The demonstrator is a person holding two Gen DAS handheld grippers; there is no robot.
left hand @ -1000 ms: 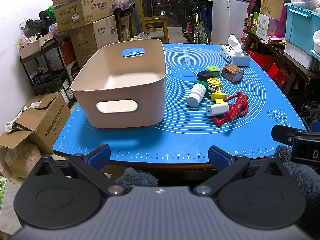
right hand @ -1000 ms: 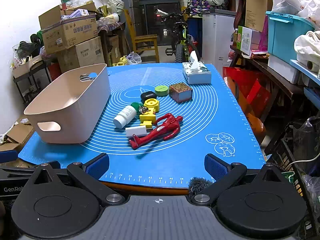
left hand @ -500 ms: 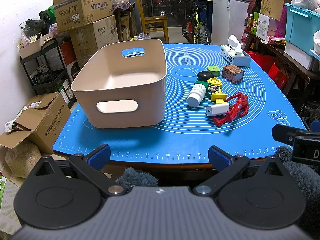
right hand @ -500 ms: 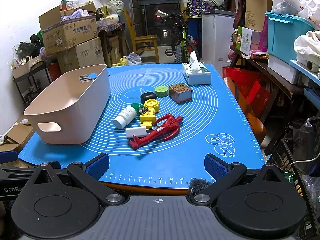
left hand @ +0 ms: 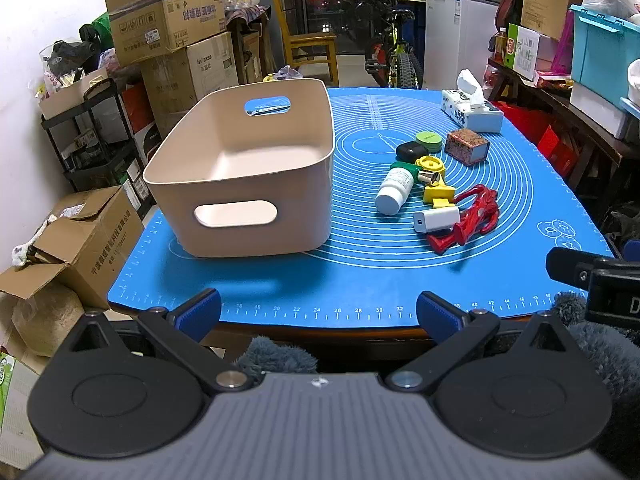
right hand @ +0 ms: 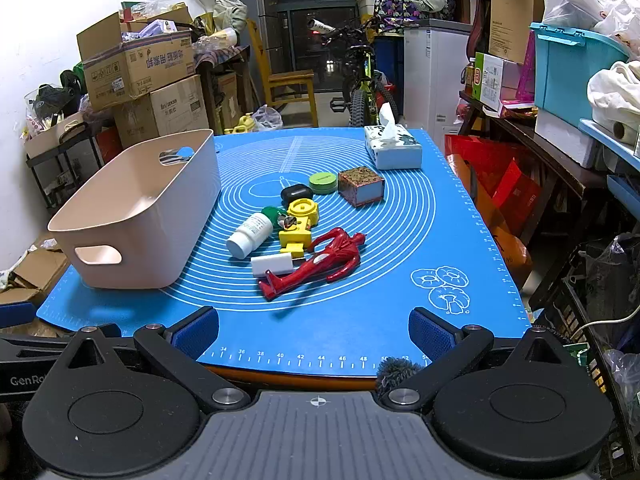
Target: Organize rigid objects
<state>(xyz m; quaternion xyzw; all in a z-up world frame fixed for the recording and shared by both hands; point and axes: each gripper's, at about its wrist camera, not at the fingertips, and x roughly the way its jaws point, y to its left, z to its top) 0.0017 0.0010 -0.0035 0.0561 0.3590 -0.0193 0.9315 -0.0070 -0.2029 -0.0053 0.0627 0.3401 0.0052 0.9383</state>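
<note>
Fingers [left hand: 436, 314] blue-padded, beige plastic bin [left hand: 256, 216]

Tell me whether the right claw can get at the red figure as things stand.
Probably yes. The right claw is open, and only bare blue mat lies between it and the red figure. The white adapter touches its far-left side only.

We see a blue mat [right hand: 400, 280] covering the table, with a tissue box [right hand: 394, 149] near its far edge. Behind it stand stacked cardboard boxes [right hand: 140, 64], a wooden chair [right hand: 289, 84] and a bicycle [right hand: 362, 88]; a turquoise bin [right hand: 576, 68] sits at the right.
</note>
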